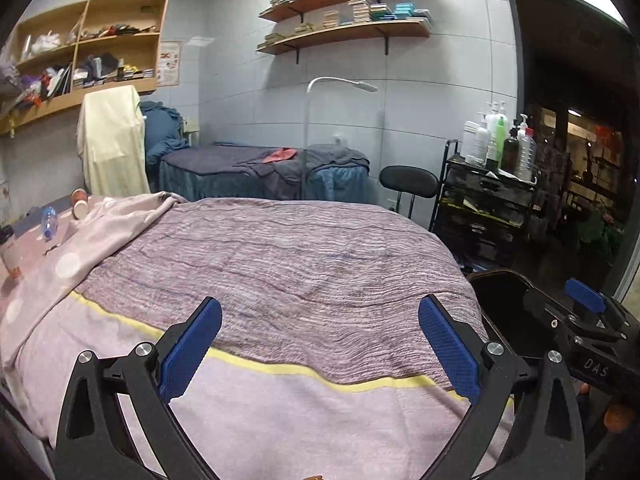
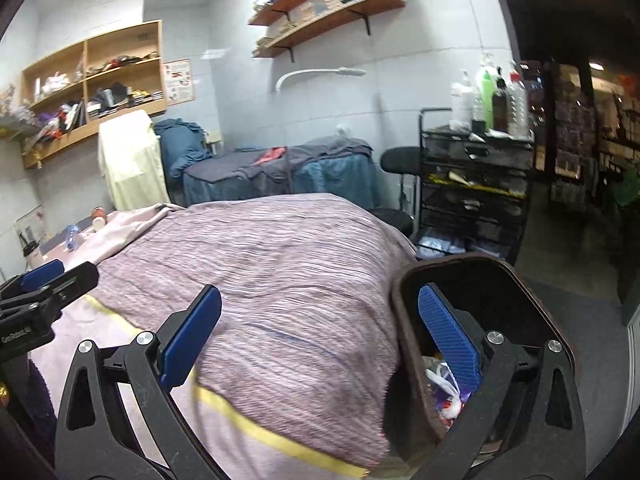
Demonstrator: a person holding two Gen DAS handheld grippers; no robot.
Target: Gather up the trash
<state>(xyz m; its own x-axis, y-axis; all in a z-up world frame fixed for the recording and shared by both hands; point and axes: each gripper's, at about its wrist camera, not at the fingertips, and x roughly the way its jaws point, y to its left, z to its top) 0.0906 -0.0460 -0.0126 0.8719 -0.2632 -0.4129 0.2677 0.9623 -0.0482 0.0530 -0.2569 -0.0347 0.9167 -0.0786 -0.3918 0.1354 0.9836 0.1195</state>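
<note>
The left hand-held gripper (image 1: pixel 320 344) hangs over the foot of a bed covered with a mauve ribbed blanket (image 1: pixel 280 264), its blue-padded fingers (image 1: pixel 192 352) spread wide with nothing between them. The right hand-held gripper (image 2: pixel 320 344) is spread just as wide and also holds nothing; its left finger is over the blanket and its right finger (image 2: pixel 448 340) sits inside the mouth of a dark brown rounded waste bin (image 2: pixel 404 320), which stands against the bed's edge at about four o'clock in the right wrist view. Crumpled white and coloured plastic rubbish (image 2: pixel 444 388) lies in the bottom of the bin. In the left wrist view the same bin's rim shows at four o'clock, partly hidden behind the right gripper's body.

A pale pink sheet with a yellow stripe (image 1: pixel 260 420) covers the near end of the bed, and a pink polka-dot cover (image 1: pixel 80 256) lies bunched along the nine o'clock side. Beyond it, near the head of the bed at about ten o'clock, lie a clear plastic bottle with a blue cap (image 1: pixel 49 222) and a tipped paper cup with a red band (image 1: pixel 80 202), close to each other but apart. A white cylindrical container (image 1: pixel 10 258) stands at the far nine o'clock edge.

A black trolley carrying bottles (image 1: pixel 484 200) stands at two o'clock.
</note>
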